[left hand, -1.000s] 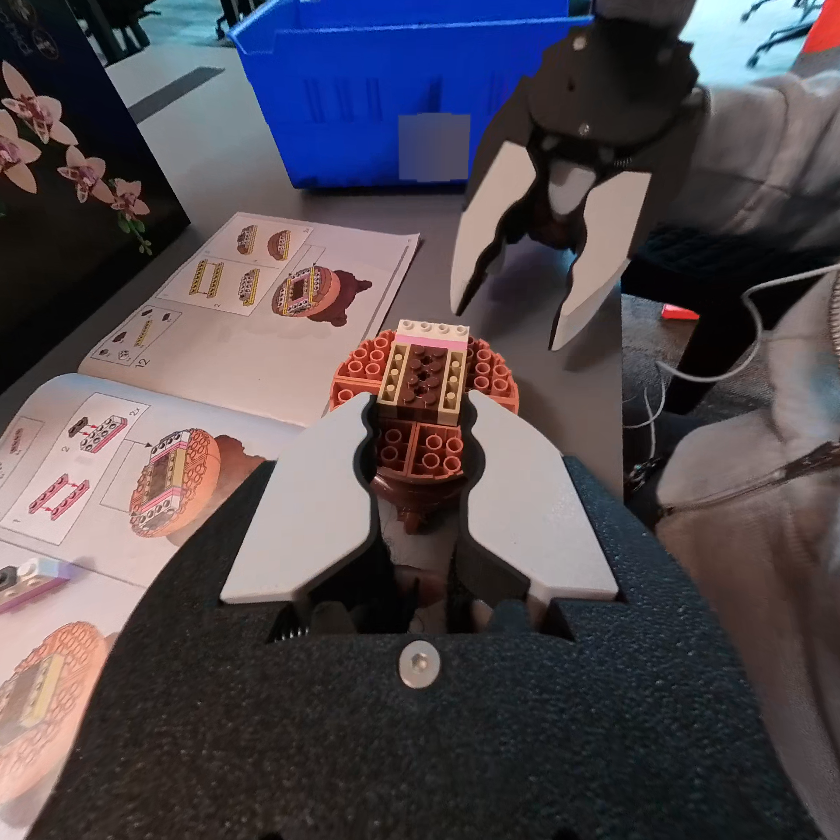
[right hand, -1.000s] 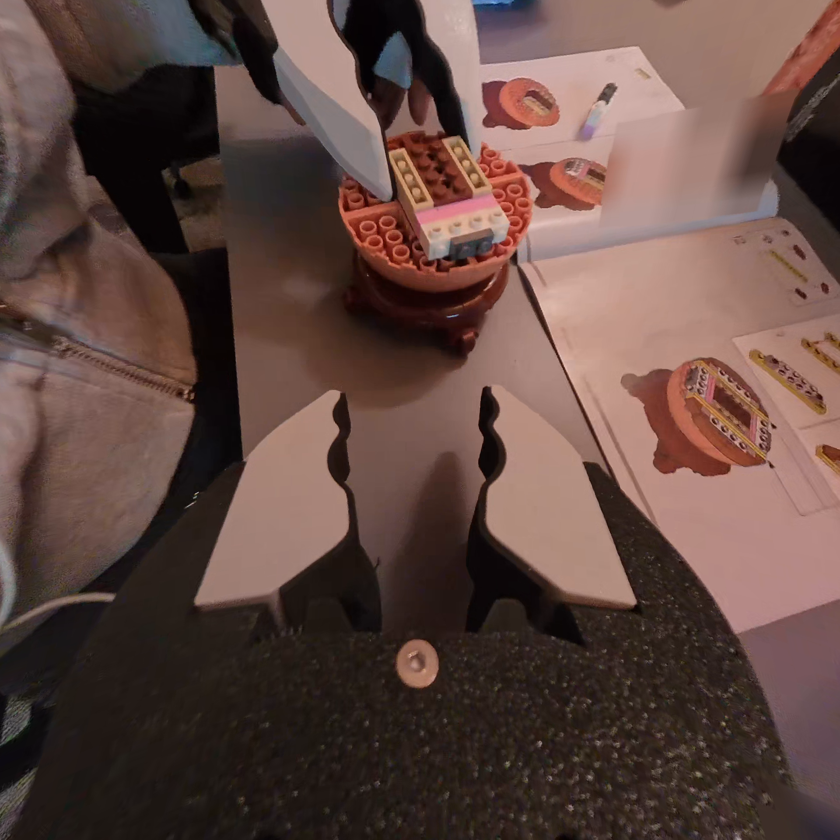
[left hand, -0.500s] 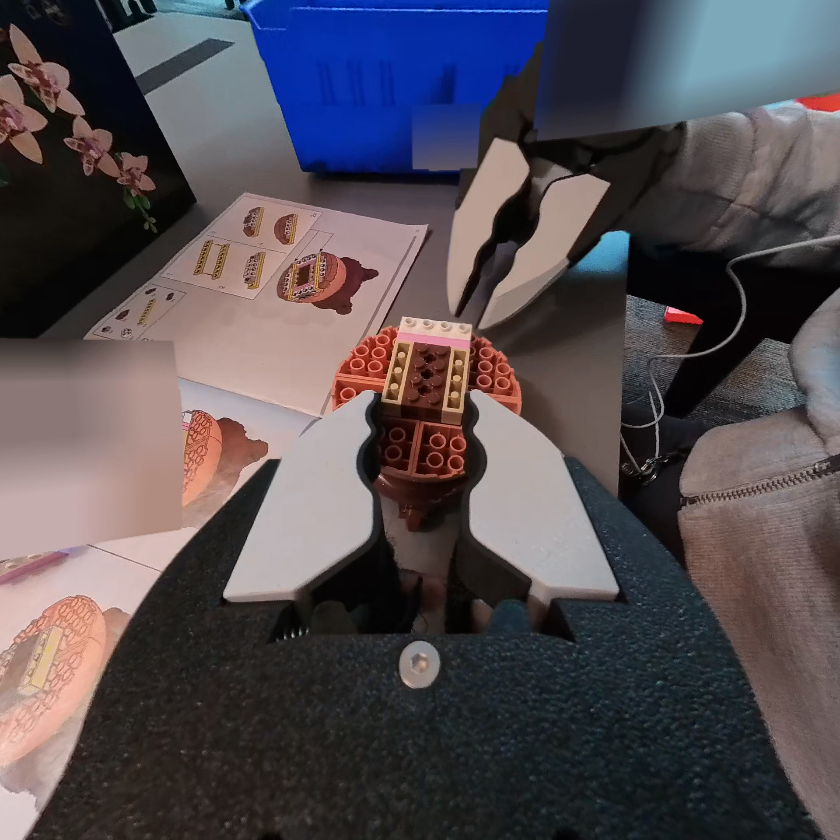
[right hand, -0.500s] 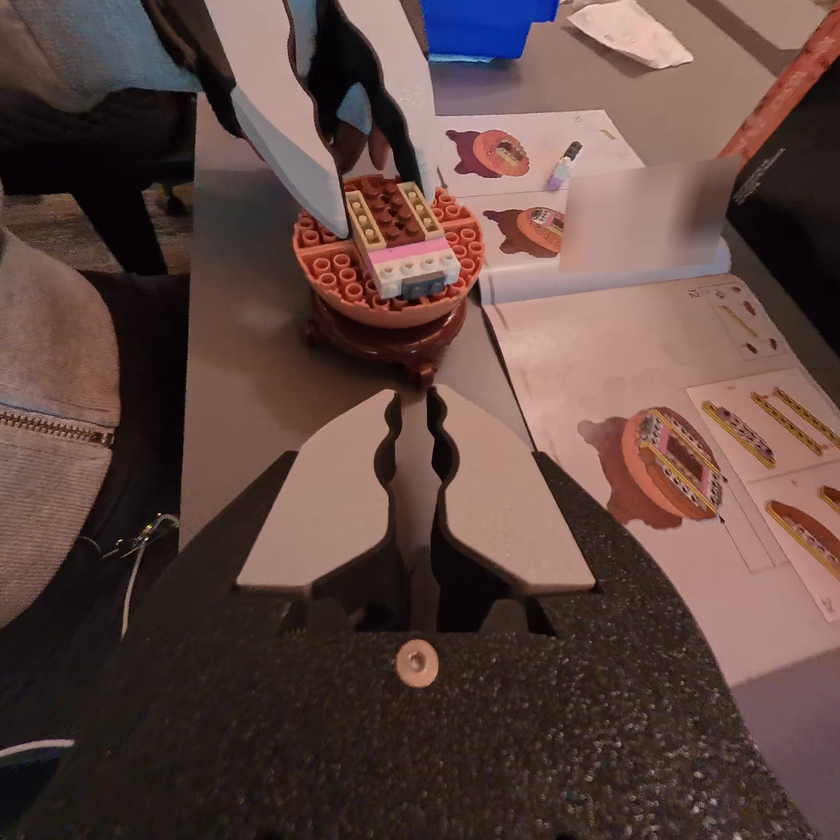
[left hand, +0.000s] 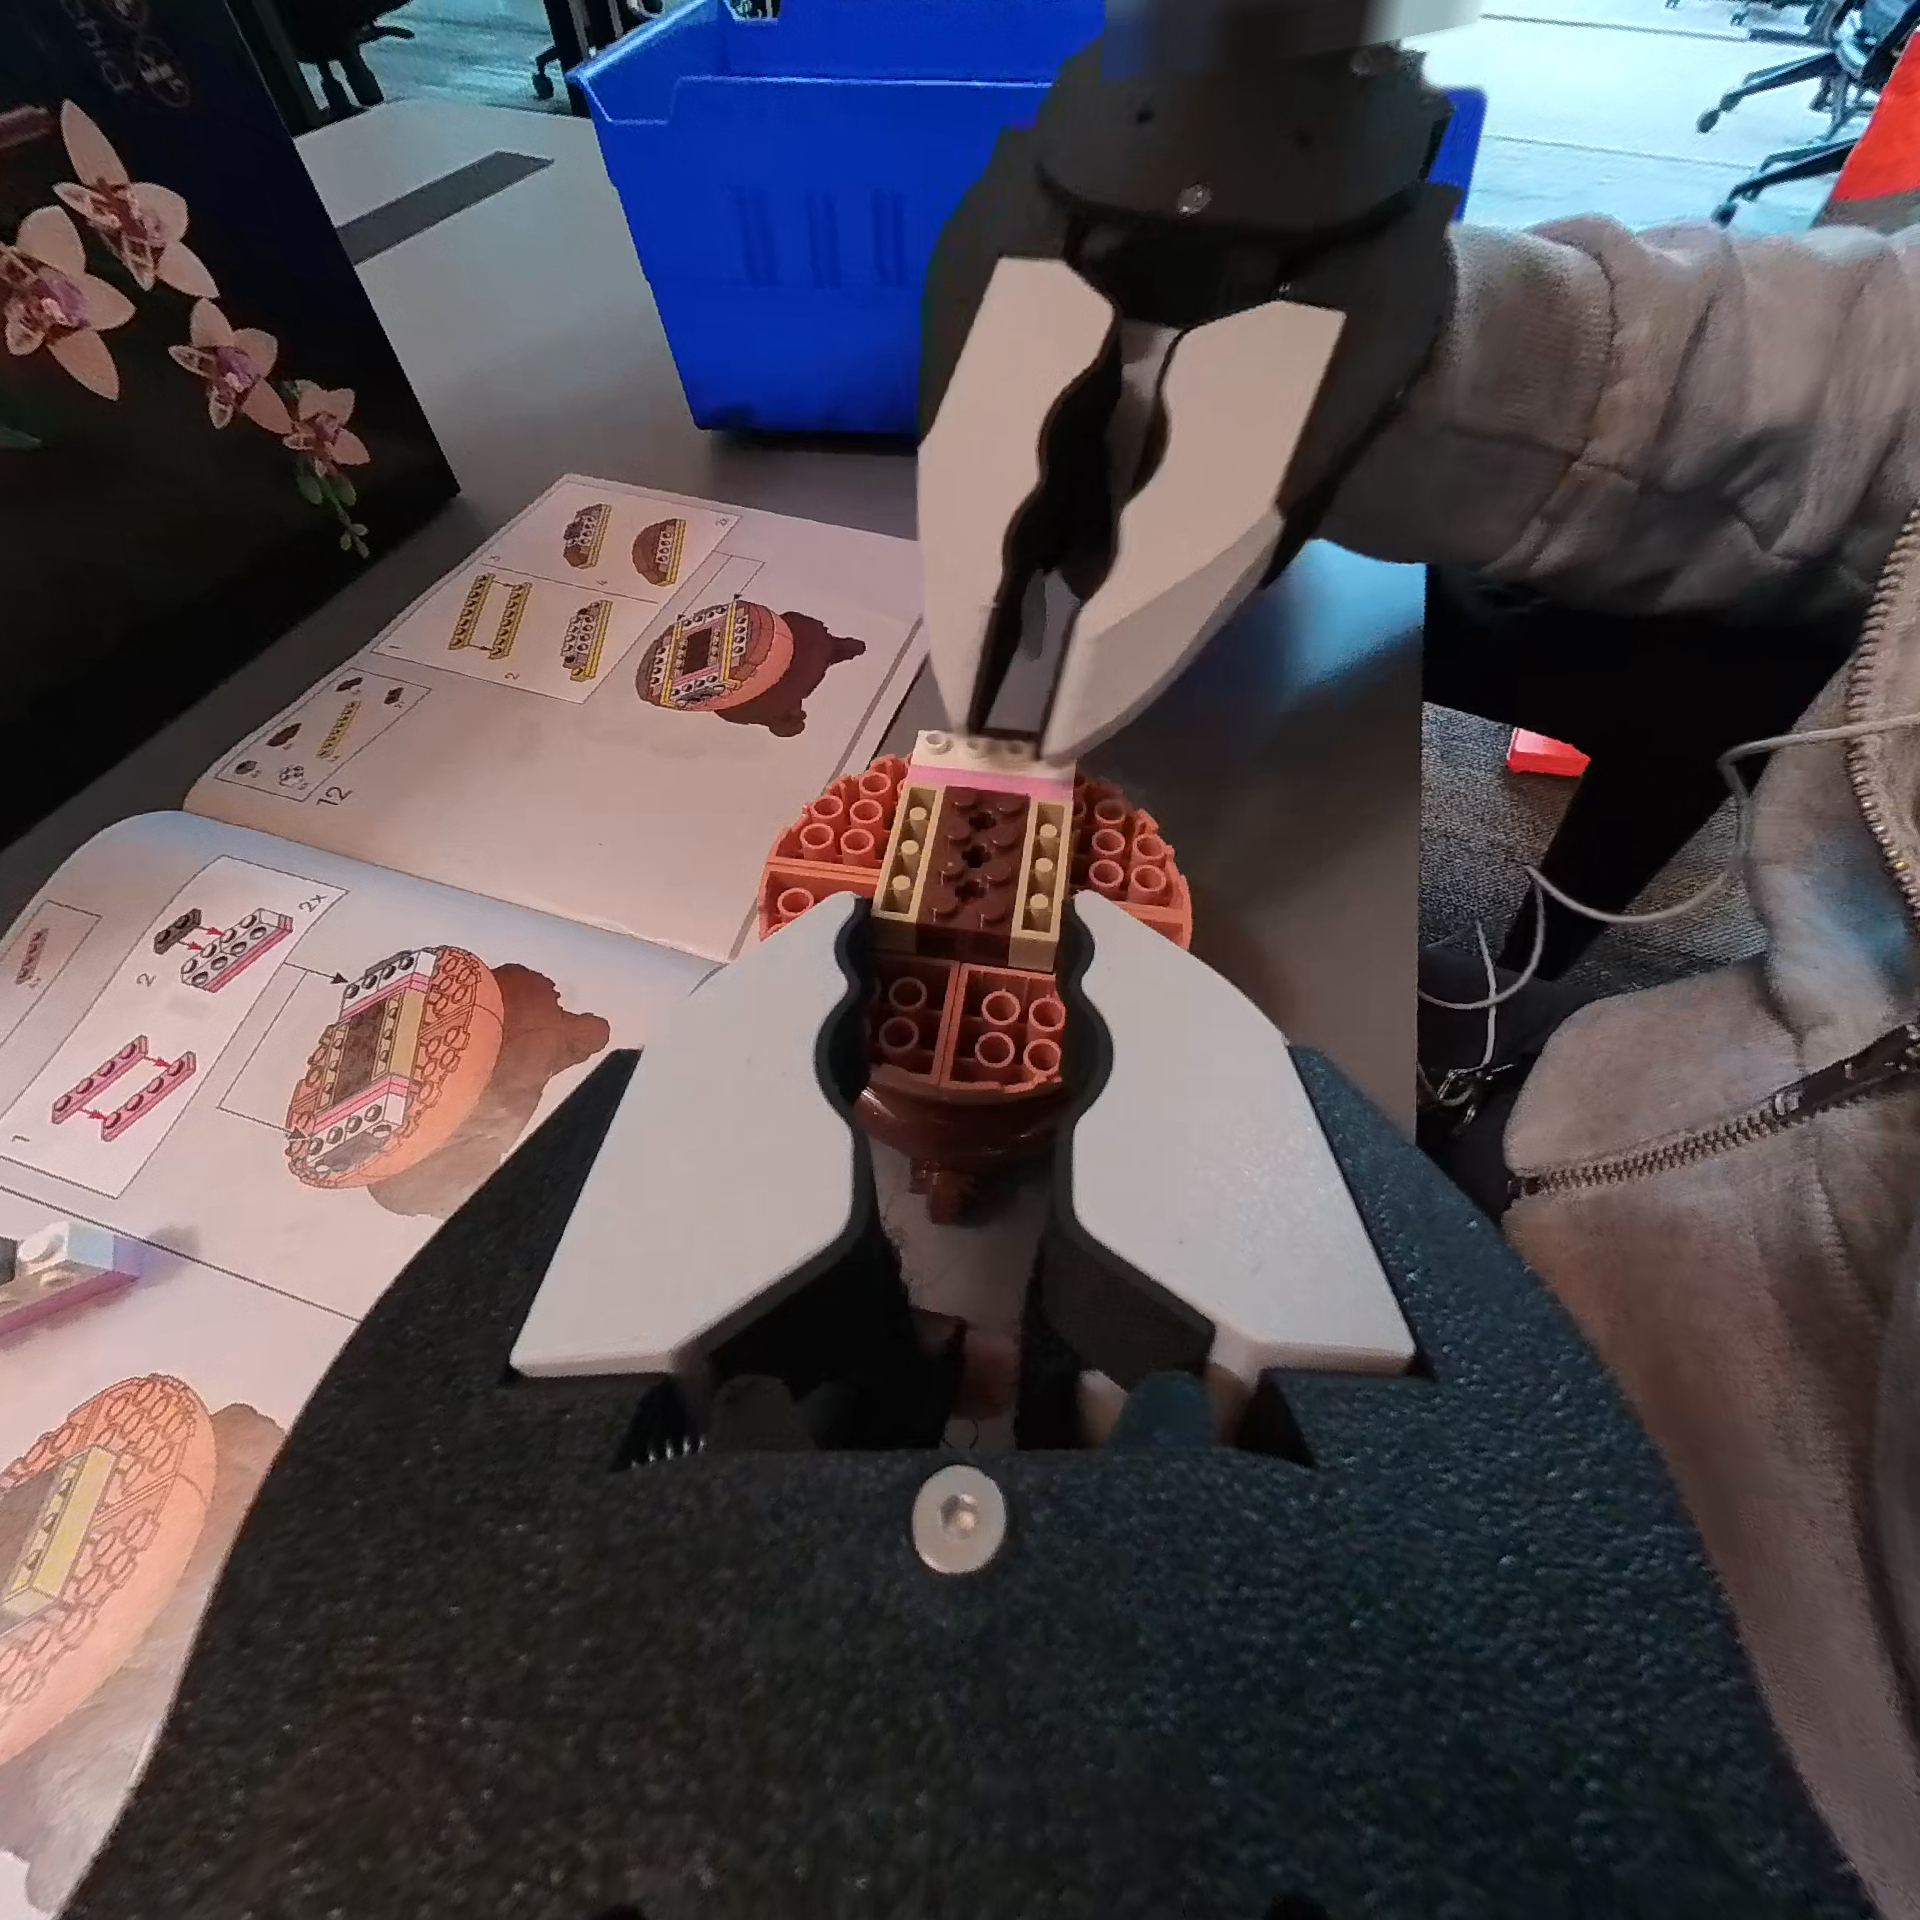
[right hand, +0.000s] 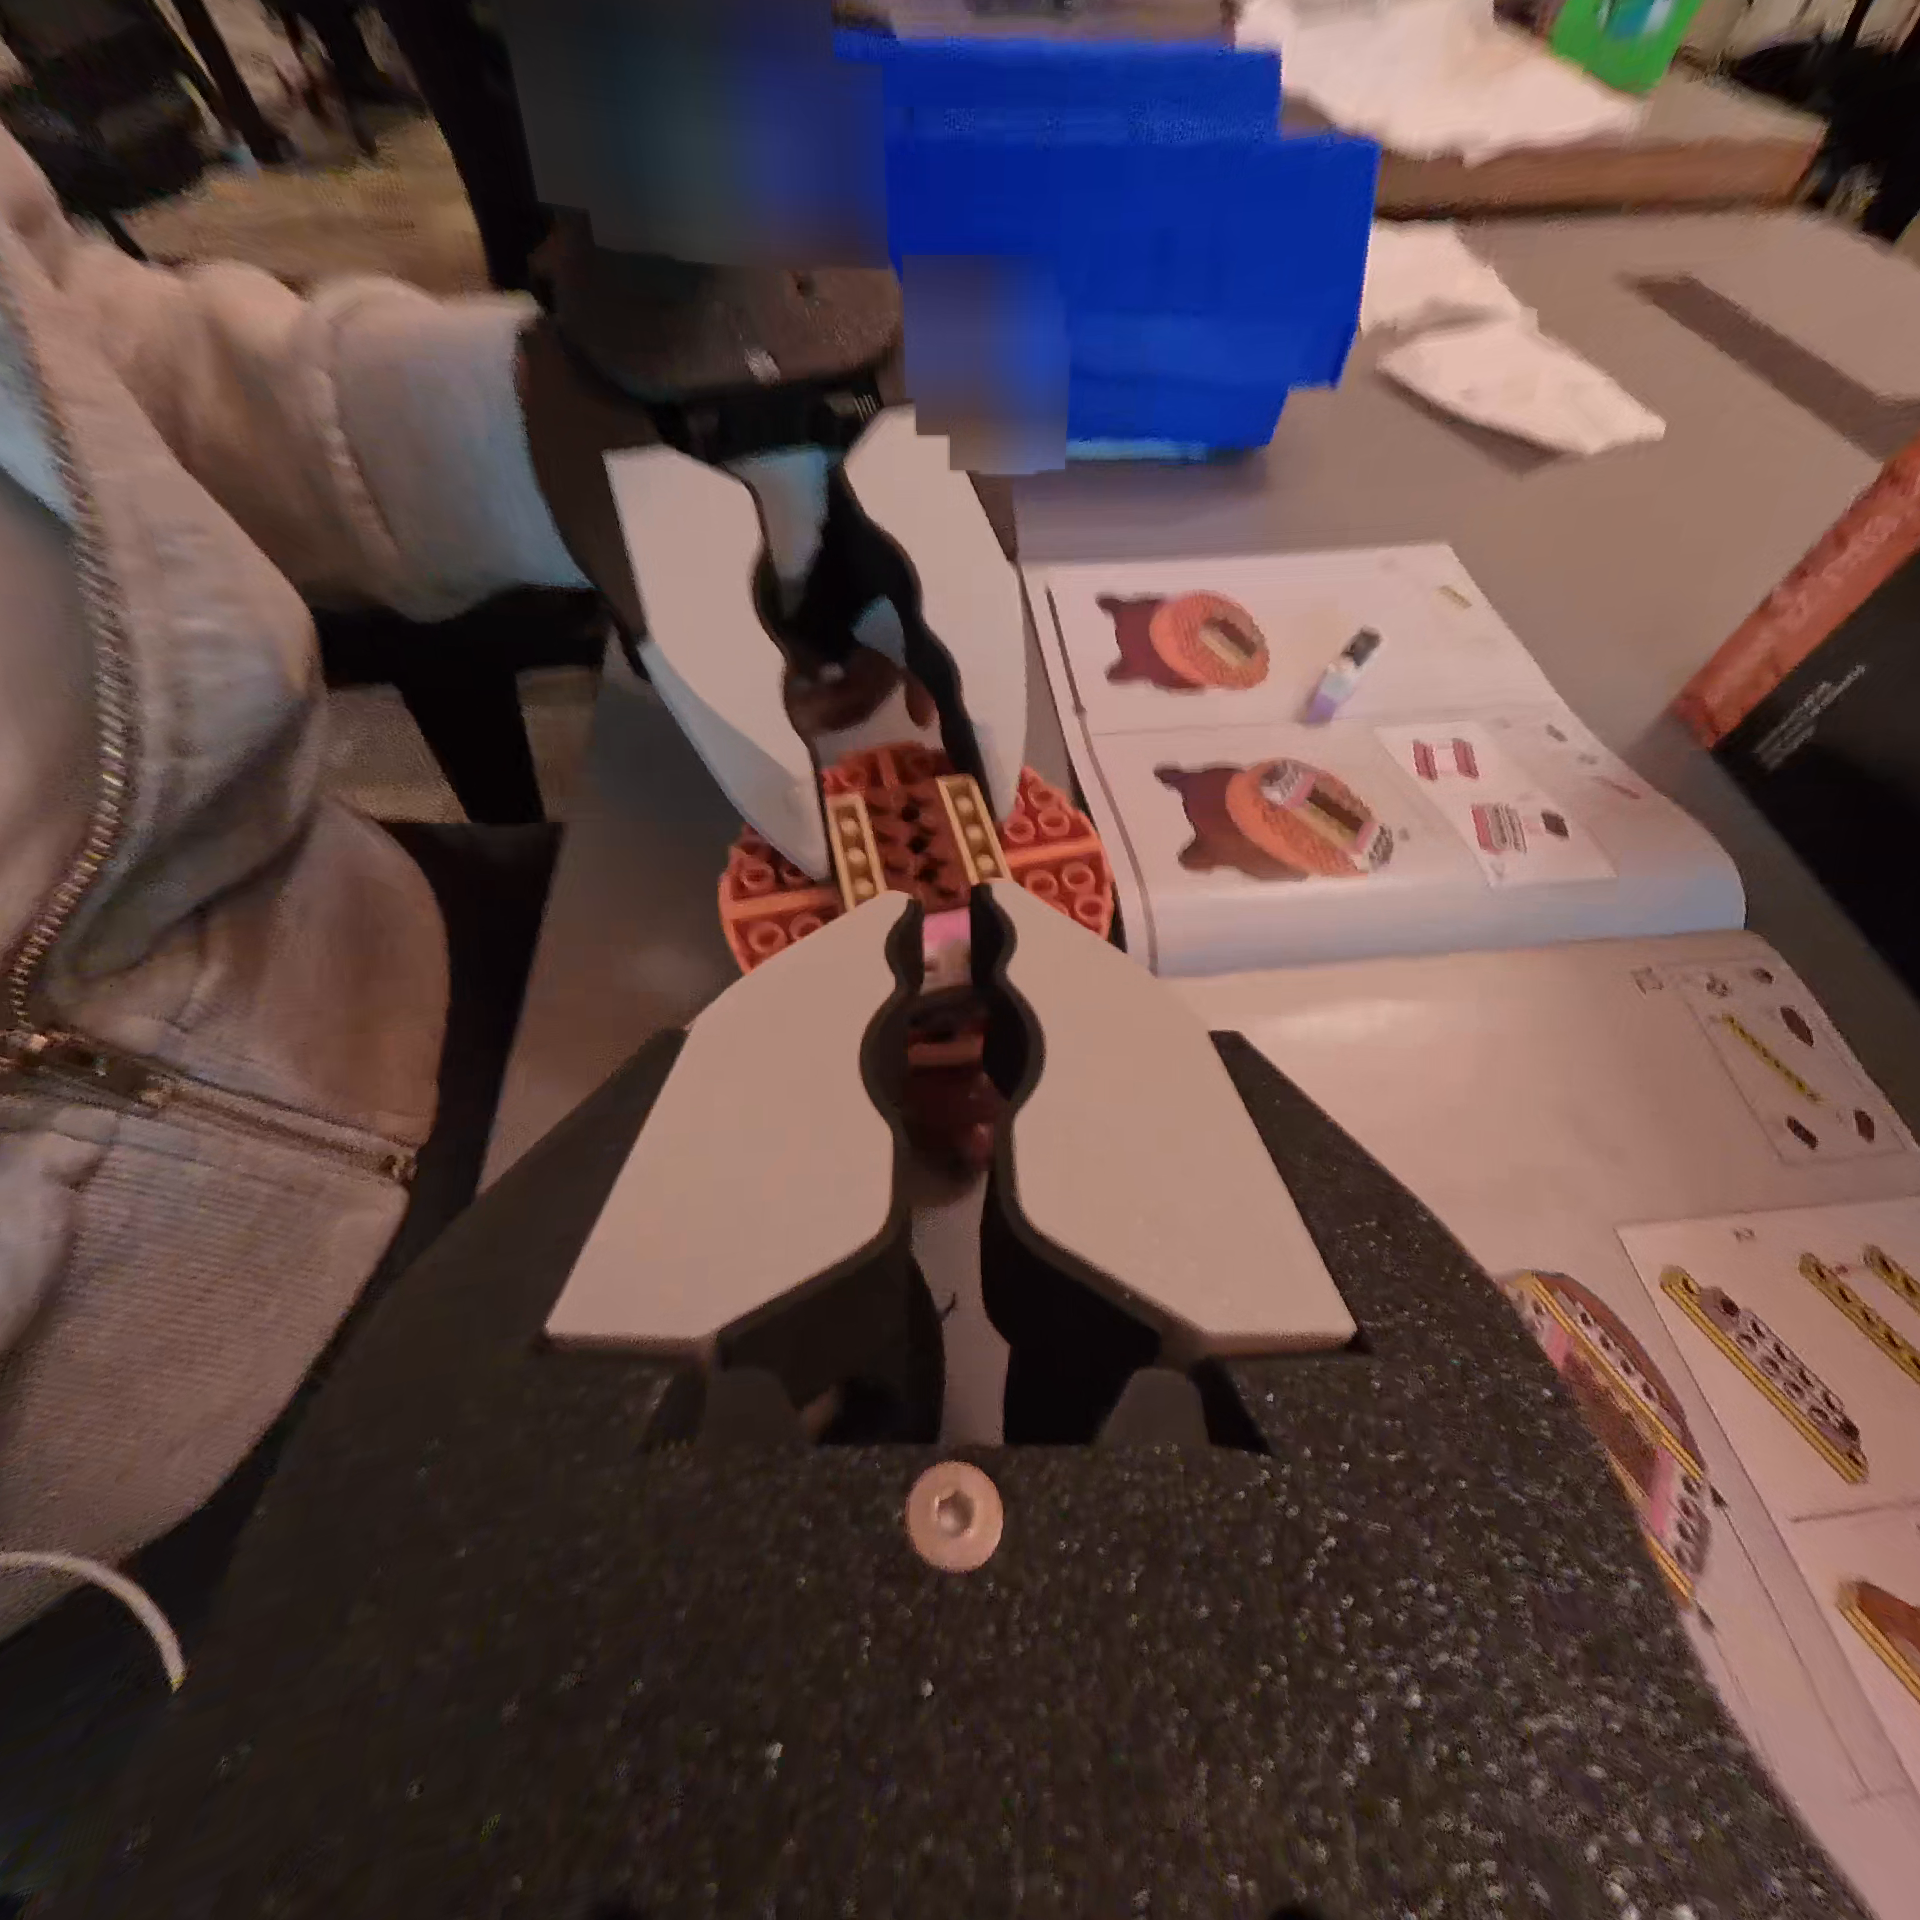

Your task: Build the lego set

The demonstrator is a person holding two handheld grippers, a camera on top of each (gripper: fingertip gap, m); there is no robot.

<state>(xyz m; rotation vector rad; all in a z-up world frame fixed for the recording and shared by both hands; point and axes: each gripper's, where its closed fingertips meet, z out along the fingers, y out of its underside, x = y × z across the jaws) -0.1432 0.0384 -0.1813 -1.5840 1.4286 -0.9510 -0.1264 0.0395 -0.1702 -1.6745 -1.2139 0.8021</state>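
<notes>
One round terracotta lego model (left hand: 977, 935), half-built.

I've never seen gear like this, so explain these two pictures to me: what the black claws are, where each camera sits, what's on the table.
A person holds two hand-held grippers, each with a camera looking along its grey fingers. The left wrist view shows the left gripper clamped around the round lego model; the right gripper faces it, nearly closed, tips on the white-and-pink brick. The right wrist view shows the same from the opposite side. On the table: an open instruction booklet, a blue bin, a flowered box.
</notes>
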